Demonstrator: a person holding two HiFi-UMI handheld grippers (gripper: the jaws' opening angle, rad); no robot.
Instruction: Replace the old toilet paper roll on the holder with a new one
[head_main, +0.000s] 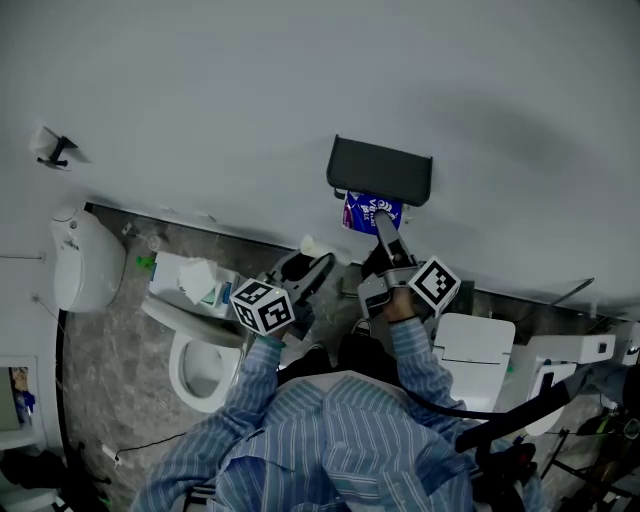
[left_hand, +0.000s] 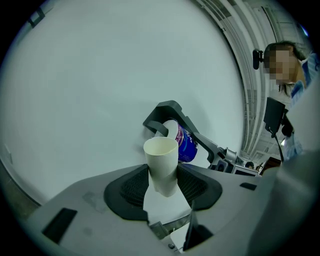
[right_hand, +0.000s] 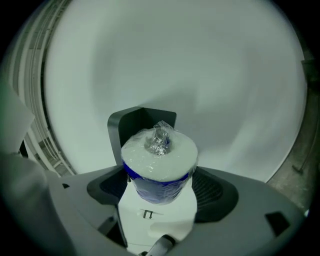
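A dark grey paper holder (head_main: 380, 170) hangs on the white wall. Just under it is the new roll (head_main: 371, 212), wrapped in blue and purple plastic, with my right gripper (head_main: 383, 226) shut on it. In the right gripper view the wrapped roll (right_hand: 159, 162) stands end-on between the jaws, with the holder (right_hand: 142, 122) right behind it. My left gripper (head_main: 312, 264) sits lower left, shut on the old empty cardboard tube (head_main: 308, 245). The left gripper view has that tube (left_hand: 161, 165) upright between the pads, and the holder (left_hand: 167, 112) and new roll (left_hand: 184, 142) beyond it.
A toilet (head_main: 200, 365) with a tissue pack (head_main: 195, 282) on its tank stands at the lower left, beside a white wall unit (head_main: 85, 260). A second white cistern (head_main: 475, 350) is at the right. A person stands at the left gripper view's right edge (left_hand: 295, 100).
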